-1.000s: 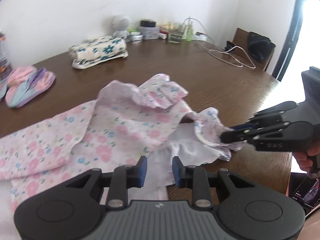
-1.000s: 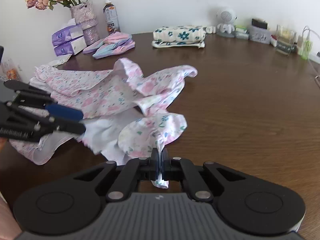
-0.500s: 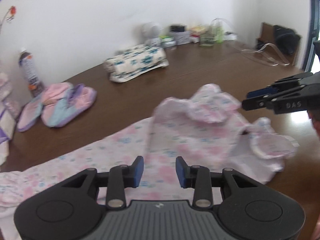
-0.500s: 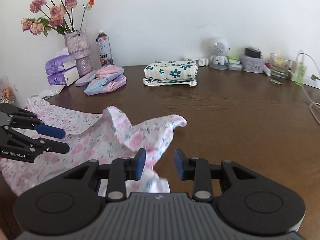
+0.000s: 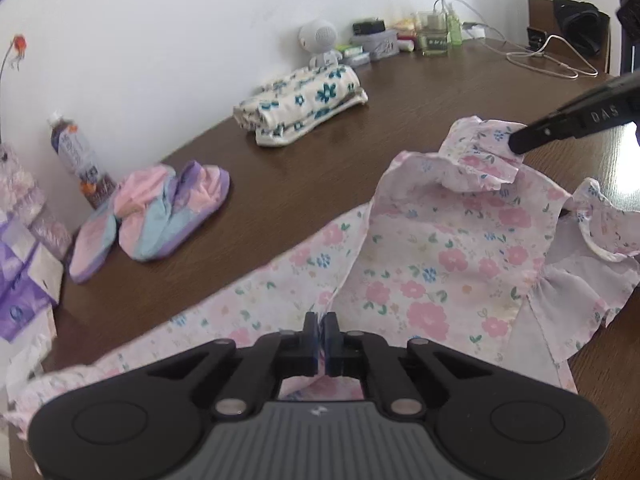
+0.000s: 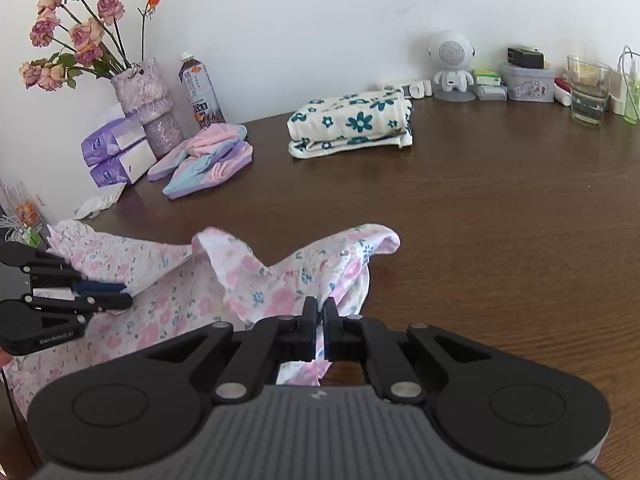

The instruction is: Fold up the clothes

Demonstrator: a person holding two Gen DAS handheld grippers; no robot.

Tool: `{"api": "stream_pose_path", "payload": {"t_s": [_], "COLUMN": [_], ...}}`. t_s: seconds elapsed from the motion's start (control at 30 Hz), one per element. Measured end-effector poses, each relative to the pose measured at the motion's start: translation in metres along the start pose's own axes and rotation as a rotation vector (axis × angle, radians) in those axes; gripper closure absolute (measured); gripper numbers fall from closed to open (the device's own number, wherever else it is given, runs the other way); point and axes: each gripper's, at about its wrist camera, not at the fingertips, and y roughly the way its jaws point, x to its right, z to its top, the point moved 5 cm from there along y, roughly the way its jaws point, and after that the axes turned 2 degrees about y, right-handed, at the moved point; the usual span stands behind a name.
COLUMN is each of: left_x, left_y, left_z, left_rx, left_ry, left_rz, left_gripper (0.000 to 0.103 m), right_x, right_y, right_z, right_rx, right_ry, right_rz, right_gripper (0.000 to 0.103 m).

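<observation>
A pink floral garment [image 5: 460, 264] with ruffled sleeves lies spread on the brown table [image 6: 500, 220]. My left gripper [image 5: 321, 320] is low over its left part, jaws closing tight with a fold of the fabric pinched between the pads. In the right wrist view the left gripper [image 6: 126, 294] grips the garment [image 6: 180, 292] near its left edge. My right gripper [image 6: 321, 308] is closing on a raised ruffle, and white-pink cloth shows between its pads. In the left wrist view the right gripper [image 5: 516, 146] meets the far ruffled sleeve.
Behind the garment lie a folded cream cloth with blue flowers [image 6: 352, 124] and pastel folded clothes [image 6: 204, 160]. A vase of roses [image 6: 148, 108], a bottle [image 6: 200, 92] and tissue packs [image 6: 116, 152] stand back left. A glass [image 6: 588, 88] and small items line the wall.
Half a second ago both grippers hung open above the garment; now both are shut on its fabric. The right one let go of the near ruffle earlier and took the far one.
</observation>
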Motion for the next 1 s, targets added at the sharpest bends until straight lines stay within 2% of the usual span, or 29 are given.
{"api": "stream_pose_path", "payload": {"t_s": [0.07, 0.23, 0.4, 0.43, 0.57, 0.63, 0.67, 0.7, 0.77, 0.8, 0.83, 0.93, 1.0], "left_x": [-0.007, -0.032, -0.056, -0.061, -0.067, -0.058, -0.052, -0.047, -0.037, -0.032, -0.028, -0.019, -0.014], "left_y": [-0.001, 0.005, 0.03, 0.036, 0.034, 0.021, 0.014, 0.008, -0.002, -0.007, -0.012, -0.017, -0.016], "left_z": [0.008, 0.041, 0.071, 0.073, 0.063, 0.049, 0.04, 0.032, 0.013, 0.005, -0.002, -0.019, -0.026], "left_rx": [0.015, 0.065, 0.069, 0.064, 0.056, 0.055, 0.048, 0.038, 0.011, -0.004, -0.013, -0.032, -0.038], "left_ry": [0.001, 0.036, 0.024, -0.005, -0.11, -0.097, -0.09, -0.082, -0.063, -0.051, -0.035, 0.022, 0.065], "left_rz": [0.016, 0.115, 0.177, 0.168, 0.029, -0.033, -0.062, -0.09, -0.129, -0.143, -0.154, -0.15, -0.124], "left_gripper": [0.102, 0.102, 0.101, 0.101, 0.087, 0.076, 0.066, 0.062, 0.062, 0.062, 0.062, 0.061, 0.061], "right_x": [-0.001, 0.0, 0.007, 0.009, 0.016, 0.02, 0.021, 0.023, 0.025, 0.025, 0.025, 0.023, 0.016], "right_y": [-0.001, 0.004, 0.027, 0.033, 0.063, 0.073, 0.076, 0.079, 0.079, 0.077, 0.074, 0.063, 0.05], "right_z": [0.007, 0.034, 0.065, 0.07, 0.08, 0.078, 0.076, 0.075, 0.073, 0.073, 0.073, 0.074, 0.077], "right_rx": [0.013, 0.048, 0.075, 0.079, 0.069, 0.051, 0.042, 0.034, 0.026, 0.032, 0.038, 0.062, 0.094], "right_ry": [-0.002, 0.001, 0.063, 0.078, 0.1, 0.117, 0.118, 0.115, 0.12, 0.124, 0.127, 0.128, 0.106], "right_rz": [0.01, 0.009, -0.017, -0.028, -0.075, -0.068, -0.069, -0.074, -0.075, -0.074, -0.073, -0.069, -0.059], "right_gripper": [0.101, 0.101, 0.101, 0.101, 0.101, 0.101, 0.1, 0.098, 0.089, 0.079, 0.075, 0.071, 0.064]}}
